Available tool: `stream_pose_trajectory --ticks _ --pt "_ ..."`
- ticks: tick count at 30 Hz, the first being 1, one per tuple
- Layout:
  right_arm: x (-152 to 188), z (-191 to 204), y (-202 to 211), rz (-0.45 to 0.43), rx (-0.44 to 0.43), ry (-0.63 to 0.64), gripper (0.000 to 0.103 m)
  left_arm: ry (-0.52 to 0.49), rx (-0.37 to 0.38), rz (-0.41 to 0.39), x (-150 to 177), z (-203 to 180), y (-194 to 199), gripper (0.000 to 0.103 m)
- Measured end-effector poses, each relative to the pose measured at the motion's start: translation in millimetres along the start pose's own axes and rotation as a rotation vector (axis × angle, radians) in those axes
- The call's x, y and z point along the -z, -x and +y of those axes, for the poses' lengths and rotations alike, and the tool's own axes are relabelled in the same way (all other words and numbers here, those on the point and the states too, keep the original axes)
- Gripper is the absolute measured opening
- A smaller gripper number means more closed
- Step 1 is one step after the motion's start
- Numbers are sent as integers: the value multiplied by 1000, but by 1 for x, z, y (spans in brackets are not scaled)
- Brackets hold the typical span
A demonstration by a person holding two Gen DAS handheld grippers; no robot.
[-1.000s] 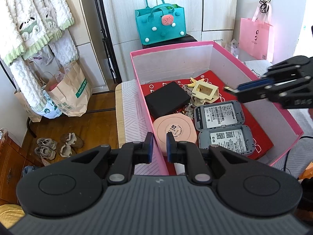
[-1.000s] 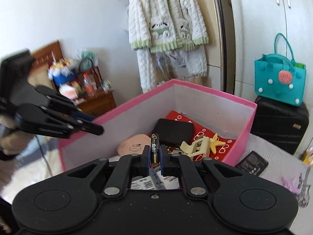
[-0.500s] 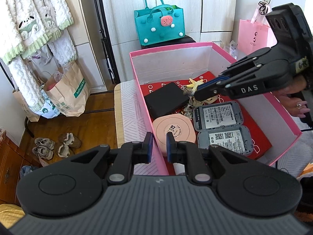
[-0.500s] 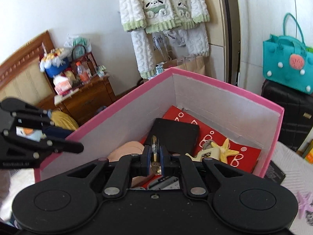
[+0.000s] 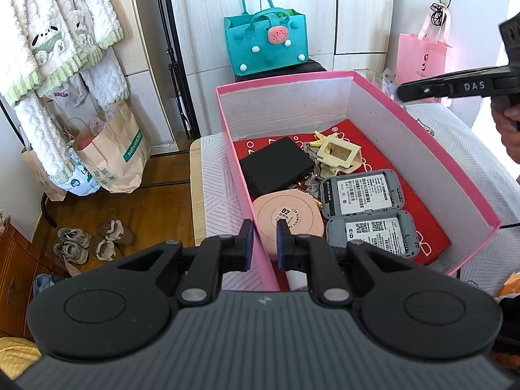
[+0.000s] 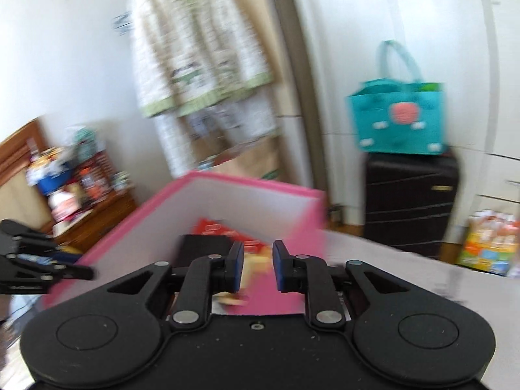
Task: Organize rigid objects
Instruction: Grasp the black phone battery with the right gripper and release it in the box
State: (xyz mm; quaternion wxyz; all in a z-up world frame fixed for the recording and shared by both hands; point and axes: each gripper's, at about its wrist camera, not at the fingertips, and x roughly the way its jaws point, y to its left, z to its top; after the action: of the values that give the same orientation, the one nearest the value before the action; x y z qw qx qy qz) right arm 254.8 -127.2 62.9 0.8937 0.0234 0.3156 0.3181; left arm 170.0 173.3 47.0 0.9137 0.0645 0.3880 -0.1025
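Right wrist view is smearing throughout: pink box (image 6: 227,188) contents are reading only as dark and red patches. Right gripper (image 5: 455,87) is running off the left wrist frame's edge. Keys (image 5: 310,182) are lying partly hidden under the black case (image 5: 276,165).

In the left wrist view the box (image 5: 422,165) stands on the surface (image 5: 221,201), reaching from 6 o'clock toward 12. Inside it, the flat case (image 5: 276,165) lies at 11 o'clock, with the frame-shaped piece (image 5: 339,154) just beside it at 1 o'clock and keys (image 5: 310,180) between them. The round disc (image 5: 287,217) sits at 7 o'clock, and 2 routers (image 5: 360,190) lie side by side at 4 o'clock. Behind the box, a tote bag (image 5: 265,45) rests on a suitcase (image 6: 409,204). Paper bags (image 5: 113,156) and shoes (image 5: 94,240) are on the floor at 9 o'clock.
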Motion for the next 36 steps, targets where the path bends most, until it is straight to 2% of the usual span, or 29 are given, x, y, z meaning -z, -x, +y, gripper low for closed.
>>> stream_pose_trajectory --ticks 2,3,4,6,8,10,12,15,16,17,20,23,25,27,30,32,33,36 --pt "6 -17 5 -9 58 -1 28 -1 1 0 0 0 0 13" --pt "9 -24 5 3 77 12 36 0 2 0 1 0 0 13" --pt "13 -29 1 26 94 43 43 1 0 0 1 0 0 13" --pt "26 -32 -11 72 132 137 49 7 -5 -4 2 0 0 13" --pt "39 -34 -27 136 134 225 53 9 -11 -5 2 -1 0 13" --pt "47 -35 -44 176 112 290 64 16 -12 -4 2 -1 1 13" --pt "49 -41 -55 183 81 346 70 24 -11 -1 1 -1 1 13" --pt "48 -50 -73 208 53 416 72 28 -11 7 0 -1 0 13" --pt "47 -52 -79 215 48 439 75 32 -10 11 -1 0 0 13" --pt "45 -57 -82 190 31 442 77 34 -9 14 -1 0 0 13" --pt "39 -66 -94 196 -9 437 91 31 -10 20 -2 0 0 13" --pt "32 -76 -106 219 -71 390 93 40 -4 26 -3 1 0 13" --pt "28 -82 -116 240 -104 357 98 51 7 36 -5 3 -1 13" --pt "23 -82 -125 251 -113 384 101 67 17 47 -6 7 -2 13" --pt "17 -81 -137 265 -117 380 100 77 19 58 -7 7 -3 13" --pt "17 -78 -134 263 -133 387 86 79 13 65 -9 7 -3 13" --pt "17 -76 -129 252 -154 394 72 88 16 68 -9 7 -4 13" --pt "22 -72 -121 258 -119 369 70 113 14 77 -11 8 -6 13"
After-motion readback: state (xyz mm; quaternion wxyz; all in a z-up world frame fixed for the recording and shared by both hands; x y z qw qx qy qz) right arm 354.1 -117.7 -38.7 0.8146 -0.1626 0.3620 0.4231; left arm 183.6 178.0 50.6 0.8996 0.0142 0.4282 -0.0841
